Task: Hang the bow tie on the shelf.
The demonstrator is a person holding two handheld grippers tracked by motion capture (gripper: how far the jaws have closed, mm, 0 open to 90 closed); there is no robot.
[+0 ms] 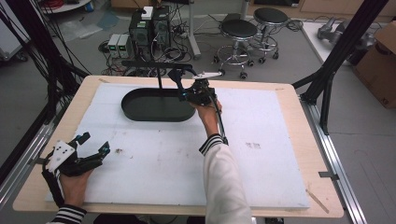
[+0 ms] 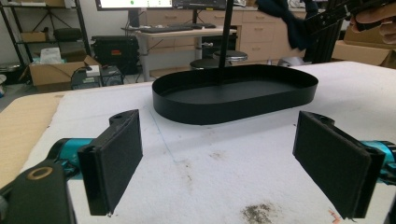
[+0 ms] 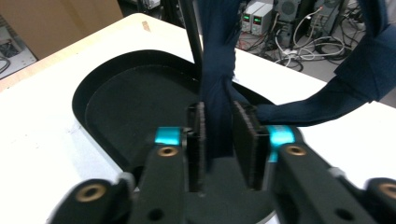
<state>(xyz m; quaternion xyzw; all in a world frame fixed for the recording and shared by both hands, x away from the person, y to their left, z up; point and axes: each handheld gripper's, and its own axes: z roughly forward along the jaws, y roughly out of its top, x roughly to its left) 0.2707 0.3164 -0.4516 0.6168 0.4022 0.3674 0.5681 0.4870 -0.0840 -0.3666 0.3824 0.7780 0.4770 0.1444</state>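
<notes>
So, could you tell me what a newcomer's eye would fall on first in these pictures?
Probably the black oval tray at the far middle of the white mat, with a thin pole rising from it. Next, the right gripper, over the tray's near rim, shut on a hanging dark blue cloth. The left gripper rests open at the mat's near left corner.

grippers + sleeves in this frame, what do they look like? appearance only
Both grippers are black with teal accents near the jaws. The left gripper carries a white three-cornered plate; its pads are flat, black and rectangular. The right gripper has brass-coloured screw rings, and a black cable trails from it. Right sleeve is white with a black-and-white striped cuff; the left cuff is striped too.
</notes>
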